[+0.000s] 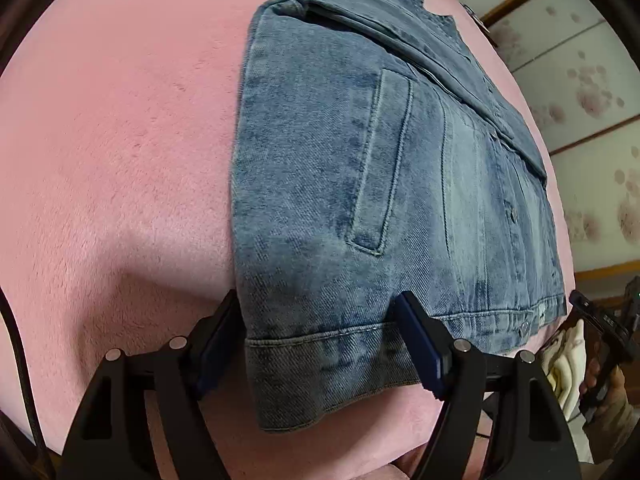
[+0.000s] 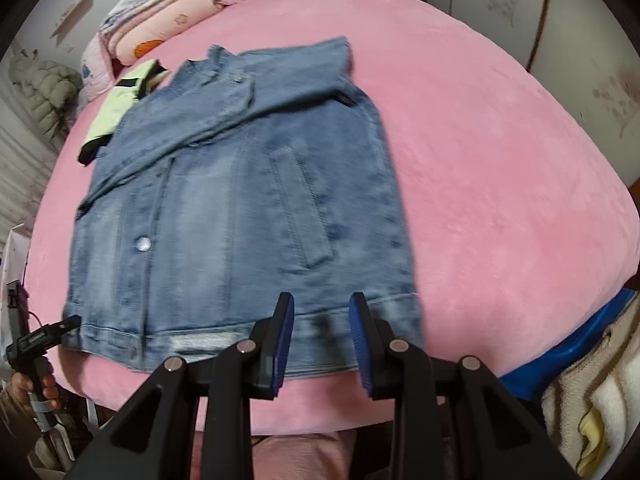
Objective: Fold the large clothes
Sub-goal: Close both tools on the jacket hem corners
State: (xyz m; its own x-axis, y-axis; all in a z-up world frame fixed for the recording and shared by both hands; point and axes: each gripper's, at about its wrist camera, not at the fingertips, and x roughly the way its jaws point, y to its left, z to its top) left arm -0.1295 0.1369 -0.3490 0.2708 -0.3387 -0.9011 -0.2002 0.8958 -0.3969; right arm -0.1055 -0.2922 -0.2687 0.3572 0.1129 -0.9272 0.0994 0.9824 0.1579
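Soft even indoor light, no glare — strong fisheye bulge, dark vignetted corners; right wrist view motion-blurred, left wrist view sharper.

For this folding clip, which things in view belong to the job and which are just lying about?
Job:
- blue denim jacket, spread on the pink plush bed cover
- left gripper, open astride the hem corner
- right gripper, open above the hem

Lying about:
- pale green and black garment
- stacked pink patterned quilts
- cream towel
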